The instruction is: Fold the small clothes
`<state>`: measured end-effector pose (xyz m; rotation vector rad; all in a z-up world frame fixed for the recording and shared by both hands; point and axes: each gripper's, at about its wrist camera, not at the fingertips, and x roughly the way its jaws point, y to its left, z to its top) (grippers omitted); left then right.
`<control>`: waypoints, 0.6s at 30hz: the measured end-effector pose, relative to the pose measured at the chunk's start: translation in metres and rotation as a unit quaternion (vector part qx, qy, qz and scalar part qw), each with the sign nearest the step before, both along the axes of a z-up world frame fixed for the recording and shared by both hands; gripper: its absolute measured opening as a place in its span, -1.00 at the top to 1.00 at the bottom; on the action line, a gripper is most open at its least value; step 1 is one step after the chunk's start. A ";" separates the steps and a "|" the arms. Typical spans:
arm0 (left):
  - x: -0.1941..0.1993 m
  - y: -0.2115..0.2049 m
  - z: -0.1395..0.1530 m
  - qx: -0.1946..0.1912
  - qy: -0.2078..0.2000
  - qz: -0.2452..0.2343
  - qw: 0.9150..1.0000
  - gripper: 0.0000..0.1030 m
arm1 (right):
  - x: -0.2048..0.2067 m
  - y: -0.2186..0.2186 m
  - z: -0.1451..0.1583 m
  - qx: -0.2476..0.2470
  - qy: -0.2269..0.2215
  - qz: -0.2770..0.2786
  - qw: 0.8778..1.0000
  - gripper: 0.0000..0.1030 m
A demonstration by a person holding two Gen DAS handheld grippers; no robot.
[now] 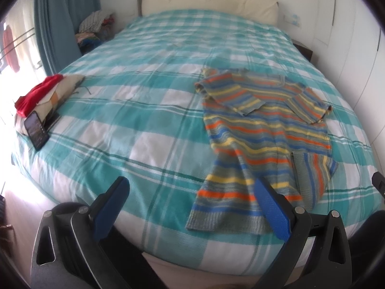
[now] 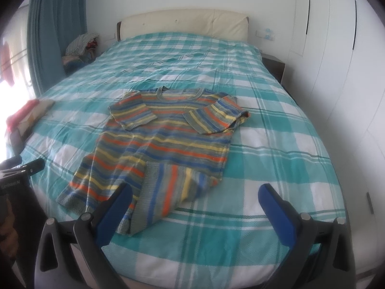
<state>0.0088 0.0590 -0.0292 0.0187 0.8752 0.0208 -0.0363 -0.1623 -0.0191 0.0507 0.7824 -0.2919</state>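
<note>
A striped knit sweater (image 1: 264,130) in orange, yellow, blue and grey lies on the teal checked bed cover (image 1: 134,120). Both sleeves are folded in across its chest, and its lower right corner is turned over. It also shows in the right wrist view (image 2: 166,144). My left gripper (image 1: 192,187) is open and empty above the bed's near edge, its right finger over the sweater's hem. My right gripper (image 2: 195,192) is open and empty, its left finger over the hem's near corner.
A folded pile with a red garment (image 1: 41,91) and a phone (image 1: 36,130) lie at the bed's left edge. A heap of clothes (image 1: 93,29) sits beside the curtain. A cream headboard (image 2: 182,22) is at the far end, and white wardrobes (image 2: 336,48) stand on the right.
</note>
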 end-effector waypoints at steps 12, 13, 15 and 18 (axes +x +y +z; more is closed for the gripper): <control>0.031 0.006 -0.076 0.018 0.086 -0.018 0.996 -0.98 | 0.027 -0.007 -0.046 0.033 0.050 0.019 0.998 -1.00; 0.032 0.004 -0.080 0.024 0.086 -0.022 0.996 -0.98 | 0.032 -0.007 -0.051 0.032 0.055 0.024 0.998 -1.00; 0.035 0.001 -0.089 0.027 0.095 -0.031 0.995 -0.98 | 0.048 -0.005 -0.061 0.029 0.068 0.041 0.996 -1.00; 0.044 0.000 -0.104 0.016 0.117 -0.037 0.992 -0.98 | 0.079 -0.002 -0.077 0.017 0.093 0.075 0.993 -1.00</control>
